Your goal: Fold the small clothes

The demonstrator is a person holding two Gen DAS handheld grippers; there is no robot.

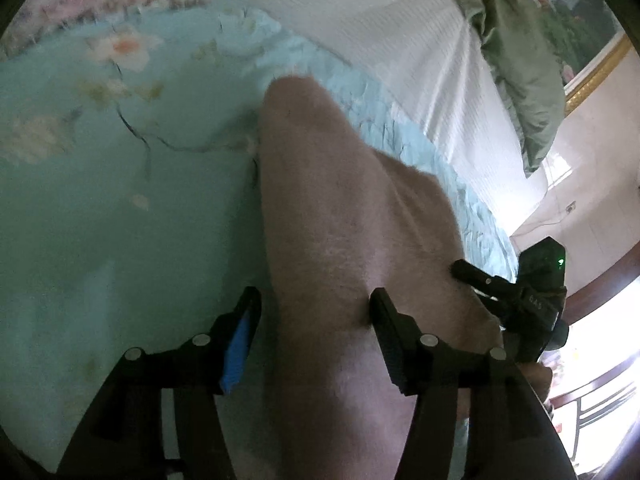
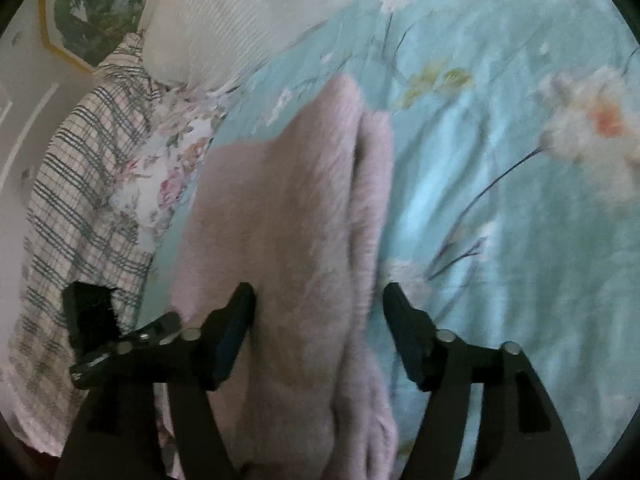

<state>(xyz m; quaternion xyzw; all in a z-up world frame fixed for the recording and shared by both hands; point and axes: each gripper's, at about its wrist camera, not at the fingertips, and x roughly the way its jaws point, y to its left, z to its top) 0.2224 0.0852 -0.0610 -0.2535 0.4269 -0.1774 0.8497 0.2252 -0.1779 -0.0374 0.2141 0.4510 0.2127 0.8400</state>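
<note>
A fuzzy pale pink garment [image 1: 340, 220] lies on the light blue floral bedspread [image 1: 120, 200], partly folded into a long strip. My left gripper [image 1: 314, 304] is open, its jaws standing on either side of the near end of the garment. My right gripper [image 2: 318, 300] is open too, its jaws straddling the pink garment [image 2: 288, 208], which shows a lengthwise fold. The right gripper also shows in the left wrist view [image 1: 520, 300], low at the right beside the garment. The left gripper shows at the lower left of the right wrist view [image 2: 120, 344].
A white ribbed pillow [image 1: 400, 40] lies at the head of the bed, with a green cloth [image 1: 520, 60] beyond it. A plaid cloth [image 2: 80, 200] and a floral cloth [image 2: 172, 168] lie at the left. A framed picture [image 2: 80, 12] hangs on the wall.
</note>
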